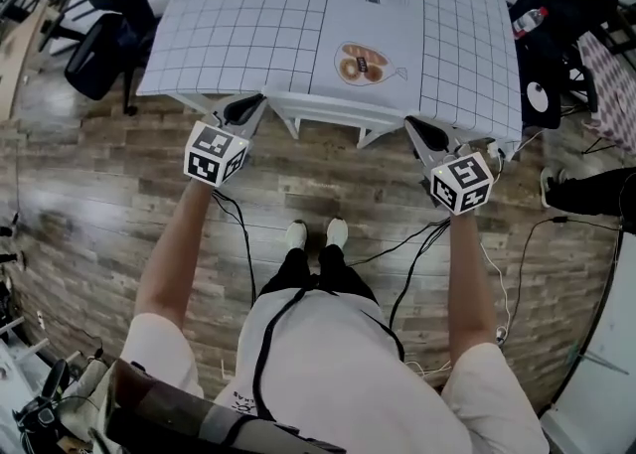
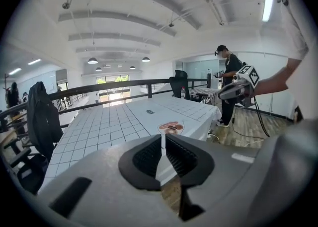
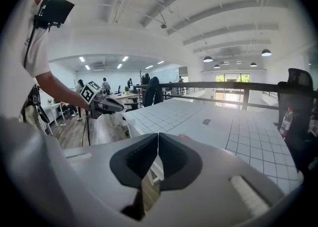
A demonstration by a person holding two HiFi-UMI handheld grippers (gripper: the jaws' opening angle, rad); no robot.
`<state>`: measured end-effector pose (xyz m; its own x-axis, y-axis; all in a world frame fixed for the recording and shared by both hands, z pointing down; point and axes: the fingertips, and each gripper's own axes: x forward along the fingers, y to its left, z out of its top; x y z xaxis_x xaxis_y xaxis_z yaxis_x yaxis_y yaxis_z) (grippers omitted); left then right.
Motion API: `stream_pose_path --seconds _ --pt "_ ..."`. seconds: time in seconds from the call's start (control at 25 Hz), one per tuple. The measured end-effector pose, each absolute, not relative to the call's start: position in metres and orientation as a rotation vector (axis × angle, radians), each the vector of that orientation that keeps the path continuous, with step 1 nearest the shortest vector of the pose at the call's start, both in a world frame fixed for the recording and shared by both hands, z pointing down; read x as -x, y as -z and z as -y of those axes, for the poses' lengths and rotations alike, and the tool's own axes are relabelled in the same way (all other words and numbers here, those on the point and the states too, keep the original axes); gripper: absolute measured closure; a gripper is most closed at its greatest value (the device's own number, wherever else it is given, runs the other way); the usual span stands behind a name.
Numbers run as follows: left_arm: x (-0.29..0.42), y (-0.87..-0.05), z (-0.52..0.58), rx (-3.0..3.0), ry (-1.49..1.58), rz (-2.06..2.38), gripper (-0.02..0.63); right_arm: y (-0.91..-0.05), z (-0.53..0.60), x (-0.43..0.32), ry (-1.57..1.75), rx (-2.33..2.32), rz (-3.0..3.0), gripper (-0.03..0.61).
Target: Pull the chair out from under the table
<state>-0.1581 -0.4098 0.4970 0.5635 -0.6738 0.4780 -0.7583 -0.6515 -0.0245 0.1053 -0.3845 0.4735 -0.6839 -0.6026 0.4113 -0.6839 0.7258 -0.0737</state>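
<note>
Both grippers up at the worktop's near edge, chair tucked under it

Left gripper (image 1: pixel 250 106) has its fingers all but pressed together, a hairline slit with nothing in it; right gripper (image 1: pixel 417 130) fingers pressed tight, empty; just ahead of both runs the straight front edge of the worktop (image 1: pixel 258 25), draped in smooth white cloth (image 1: pixel 467 45) ruled with a dark grid; the chair (image 1: pixel 328 116), a white angular frame, peeks out under that edge between the two sets of fingers, touched by neither; behind the fingers lies open wood-plank floor (image 1: pixel 99 204), with thin black cables (image 1: pixel 427 233) trailing back from the right fingers; a dark office chair (image 1: pixel 99 55) sits well out beyond the left fingers.
</note>
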Motion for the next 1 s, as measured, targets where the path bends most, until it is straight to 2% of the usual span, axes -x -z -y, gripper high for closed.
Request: stream_pose_path --seconds 0.12,0.2,0.32,0.44,0.56,0.76,1.0 --pt "0.154 -0.511 0.423 -2.622 -0.778 1.167 0.541 -0.492 0.400 -0.115 -0.283 -0.966 2.518 0.517" --pt "0.154 -0.524 0.429 -2.621 -0.869 1.130 0.476 -0.503 0.407 -0.120 -0.271 -0.931 2.490 0.455" --pt "0.157 -0.546 0.437 -2.612 -1.033 1.056 0.334 -0.520 0.413 -0.124 -0.291 -0.864 2.465 0.348" --pt "0.156 -0.569 0.440 -2.595 -1.136 0.953 0.262 -0.536 0.414 -0.128 -0.275 -0.804 2.424 0.285" --pt "0.154 -0.582 0.445 -2.586 -1.184 0.887 0.251 -0.550 0.420 -0.128 -0.252 -0.754 2.398 0.252" --pt "0.144 -0.596 0.453 -2.584 -1.175 0.850 0.250 -0.577 0.429 -0.131 -0.272 -0.716 2.366 0.245" --pt "0.141 -0.617 0.460 -2.587 -1.215 0.835 0.350 -0.603 0.440 -0.134 -0.298 -0.686 2.354 0.272"
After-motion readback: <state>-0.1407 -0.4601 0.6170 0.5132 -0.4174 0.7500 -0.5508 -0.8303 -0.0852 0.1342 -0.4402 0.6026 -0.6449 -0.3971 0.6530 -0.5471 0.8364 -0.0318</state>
